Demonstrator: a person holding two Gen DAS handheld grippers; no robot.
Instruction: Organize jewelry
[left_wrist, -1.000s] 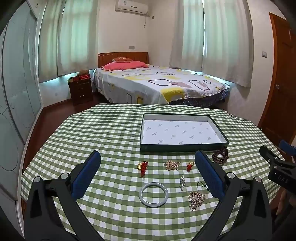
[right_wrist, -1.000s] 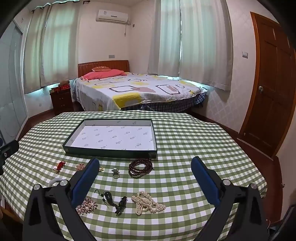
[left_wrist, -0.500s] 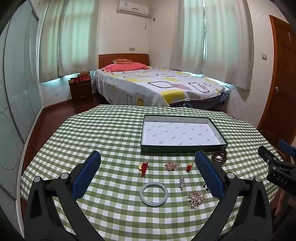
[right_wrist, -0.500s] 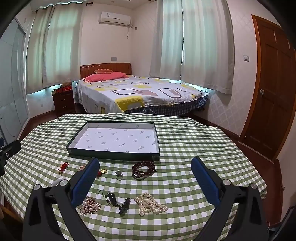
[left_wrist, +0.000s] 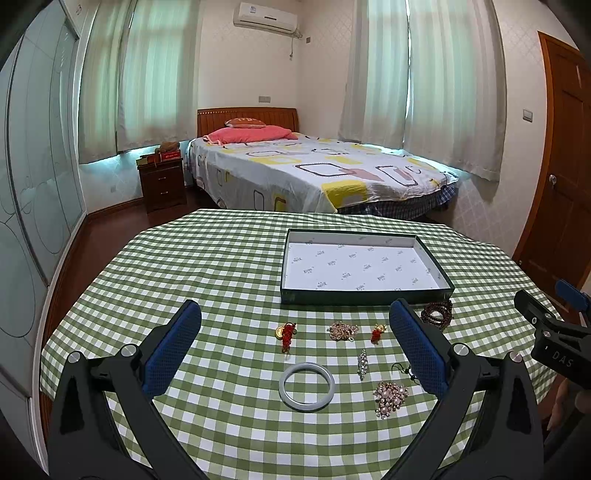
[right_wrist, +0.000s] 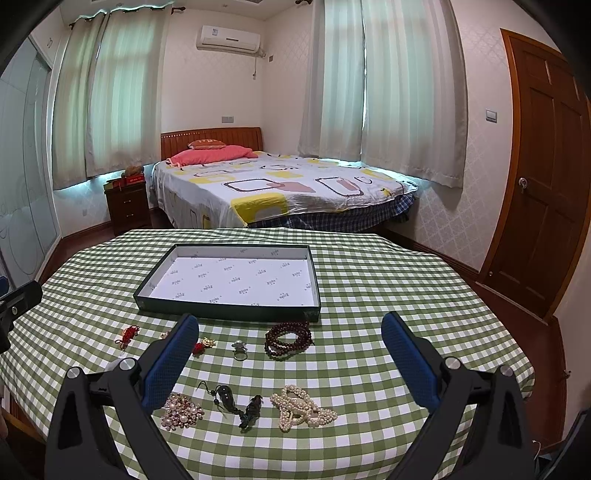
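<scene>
Green-checked cloth covers the worktop (left_wrist: 207, 266). Jewelry lies loose short of the empty tray (left_wrist: 360, 295). Left claw (left_wrist: 295, 332) hangs wide open, holding nothing; the pale bangle (left_wrist: 306, 381) sits at six o'clock beneath its midpoint. Right claw (right_wrist: 290, 341), also wide and holding nothing, frames the pearl strand (right_wrist: 301, 408).

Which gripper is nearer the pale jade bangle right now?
Left. The left gripper hovers open with the bangle centred just beyond its fingers; the right gripper hovers open off to the bangle's right, above the pearls.
</scene>
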